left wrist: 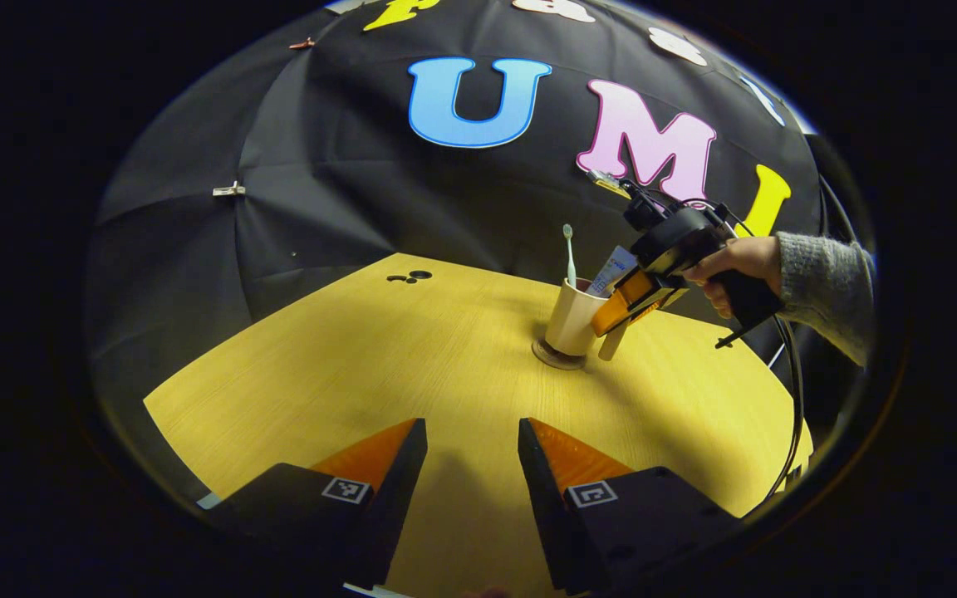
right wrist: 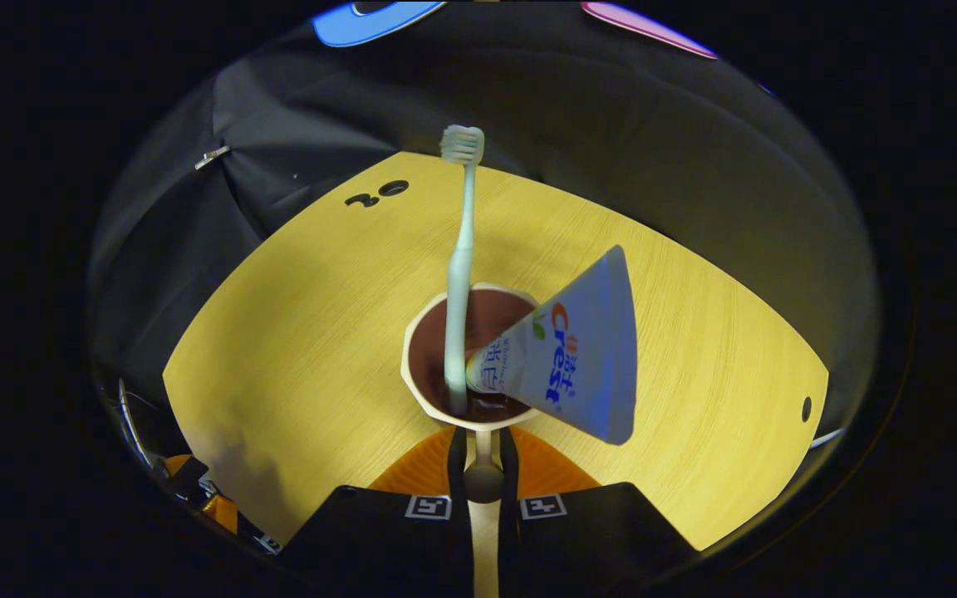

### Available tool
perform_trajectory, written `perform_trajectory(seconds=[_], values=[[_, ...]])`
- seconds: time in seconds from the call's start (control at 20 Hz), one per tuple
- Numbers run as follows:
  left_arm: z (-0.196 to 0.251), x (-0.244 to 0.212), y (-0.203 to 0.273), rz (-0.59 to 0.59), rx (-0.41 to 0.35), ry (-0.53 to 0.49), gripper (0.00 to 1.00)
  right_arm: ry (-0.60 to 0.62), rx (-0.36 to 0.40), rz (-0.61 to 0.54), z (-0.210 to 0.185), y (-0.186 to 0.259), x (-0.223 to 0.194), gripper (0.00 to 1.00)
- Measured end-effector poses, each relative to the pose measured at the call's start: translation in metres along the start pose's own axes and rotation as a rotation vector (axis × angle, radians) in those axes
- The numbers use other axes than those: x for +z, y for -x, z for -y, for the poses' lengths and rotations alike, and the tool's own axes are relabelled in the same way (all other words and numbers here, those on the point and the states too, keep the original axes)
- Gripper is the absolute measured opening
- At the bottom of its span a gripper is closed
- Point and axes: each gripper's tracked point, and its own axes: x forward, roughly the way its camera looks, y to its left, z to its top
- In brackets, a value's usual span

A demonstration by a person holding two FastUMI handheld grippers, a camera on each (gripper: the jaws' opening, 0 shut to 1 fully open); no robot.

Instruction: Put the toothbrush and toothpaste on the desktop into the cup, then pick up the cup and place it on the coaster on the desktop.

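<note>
I saw right gripper (right wrist: 483, 465) pinching cup handle (right wrist: 483, 480), frame bottom | cup (left wrist: 571, 320) seemingly sat on coaster (left wrist: 557, 355) | left gripper (left wrist: 472, 465) spread.

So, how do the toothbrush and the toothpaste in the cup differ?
The toothbrush is thin and stands nearly upright; the toothpaste is a wide, flat-ended tube that leans over the rim. The toothbrush rises higher than the toothpaste. Both sit inside the cup.

Cup (left wrist: 571, 320) on coaster (left wrist: 557, 355), right gripper (left wrist: 624, 311) at its handle.
</note>
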Motion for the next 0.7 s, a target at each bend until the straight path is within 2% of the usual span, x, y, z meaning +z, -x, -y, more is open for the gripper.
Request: perform_trajectory(seconds=[0.45, 0.7], values=[[-0.0027, -0.0001, -0.0001, 0.012, 0.010, 0.014, 0.72, 0.019, -0.009, -0.048, -0.0028, -0.0054, -0.0039, 0.15], [-0.0015, 0.0012, 0.0000, 0.016, 0.016, 0.016, 0.72, 0.015, -0.017, -0.056, -0.0032, -0.0047, -0.0046, 0.26]])
